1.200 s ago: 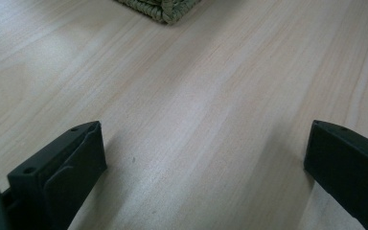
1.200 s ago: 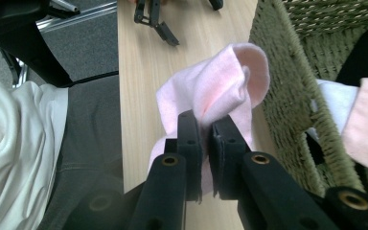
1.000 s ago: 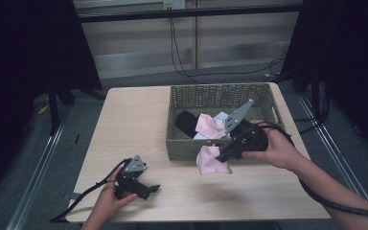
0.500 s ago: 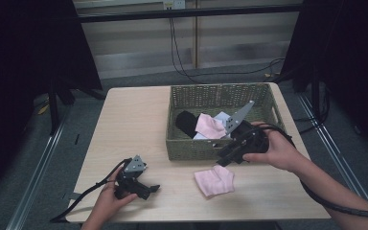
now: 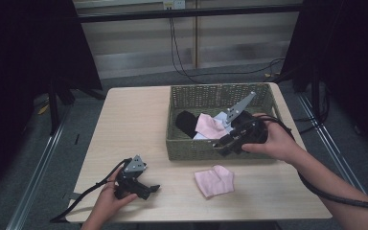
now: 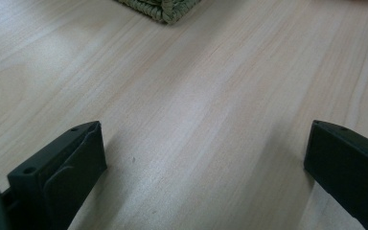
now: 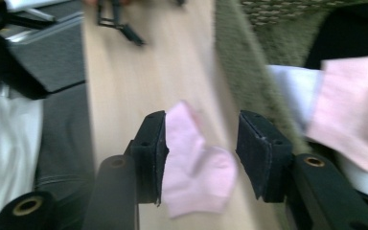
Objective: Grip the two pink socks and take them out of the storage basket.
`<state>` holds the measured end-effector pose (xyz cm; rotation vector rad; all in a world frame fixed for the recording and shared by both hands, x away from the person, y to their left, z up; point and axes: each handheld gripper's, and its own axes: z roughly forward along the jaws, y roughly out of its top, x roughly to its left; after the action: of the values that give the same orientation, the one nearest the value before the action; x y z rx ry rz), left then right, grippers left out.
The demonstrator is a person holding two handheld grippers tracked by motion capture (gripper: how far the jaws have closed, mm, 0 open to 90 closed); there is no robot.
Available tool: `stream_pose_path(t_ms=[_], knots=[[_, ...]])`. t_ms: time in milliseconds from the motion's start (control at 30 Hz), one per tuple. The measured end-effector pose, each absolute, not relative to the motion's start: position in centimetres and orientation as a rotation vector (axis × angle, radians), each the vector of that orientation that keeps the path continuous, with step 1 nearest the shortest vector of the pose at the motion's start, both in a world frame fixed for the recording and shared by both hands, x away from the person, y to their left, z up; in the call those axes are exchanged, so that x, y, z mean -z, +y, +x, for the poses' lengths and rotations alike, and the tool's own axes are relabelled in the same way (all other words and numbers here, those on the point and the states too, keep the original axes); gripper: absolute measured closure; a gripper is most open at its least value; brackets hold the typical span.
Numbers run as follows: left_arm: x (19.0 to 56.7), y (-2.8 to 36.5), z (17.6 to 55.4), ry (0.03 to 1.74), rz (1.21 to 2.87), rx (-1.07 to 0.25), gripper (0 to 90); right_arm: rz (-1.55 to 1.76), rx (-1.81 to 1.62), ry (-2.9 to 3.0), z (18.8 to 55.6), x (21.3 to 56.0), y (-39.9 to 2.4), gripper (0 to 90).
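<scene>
A pink sock (image 5: 214,181) lies flat on the table in front of the green woven basket (image 5: 191,149). My right gripper (image 5: 222,145) hovers over the basket's front wall, above that sock; its jaws have just been opening and nothing is between them. In the right gripper view the sock (image 7: 196,165) lies on the table beyond the open right gripper (image 7: 200,155). The basket holds a black sock (image 5: 187,122), another pink sock (image 5: 206,125) and a white cloth (image 5: 220,117). My left gripper (image 5: 148,190) rests open on the table at the front left, with bare wood between the jaws (image 6: 206,158).
The basket's corner (image 6: 160,7) lies well ahead of the left gripper. Cables trail from both grippers off the table's front edge. The table's left half (image 5: 129,124) is bare wood. Dark curtains and floor rails surround the table.
The pink sock hung from the right gripper a second ago; it has dropped onto the table in front of the basket. The right jaws have opened. The left gripper has stayed put.
</scene>
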<state>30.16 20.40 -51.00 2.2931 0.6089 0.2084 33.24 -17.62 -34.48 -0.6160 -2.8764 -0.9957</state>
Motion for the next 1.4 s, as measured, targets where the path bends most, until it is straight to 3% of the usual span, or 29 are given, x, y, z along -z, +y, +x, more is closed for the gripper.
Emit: stream_pose_path(t_ms=[267, 700, 1167, 1400], knots=[[51.0, 20.4, 30.2, 0.609, 2.295, -0.208, 0.0, -0.793, 0.989, -2.888, 37.0, 34.9, -18.8, 51.8], [51.0, 20.4, 30.2, 0.606, 2.291, -0.208, 0.0, -0.982, 0.891, -2.899, 42.6, 38.9, -17.6, 52.2], [51.0, 20.4, 30.2, 0.603, 2.292, -0.208, 0.0, -1.150, 0.800, -2.874, 46.1, 42.7, -16.4, 58.8], [51.0, 20.4, 30.2, 0.603, 2.292, -0.208, 0.0, -1.168, 0.758, -2.860, 46.9, 43.8, -15.6, 67.7]])
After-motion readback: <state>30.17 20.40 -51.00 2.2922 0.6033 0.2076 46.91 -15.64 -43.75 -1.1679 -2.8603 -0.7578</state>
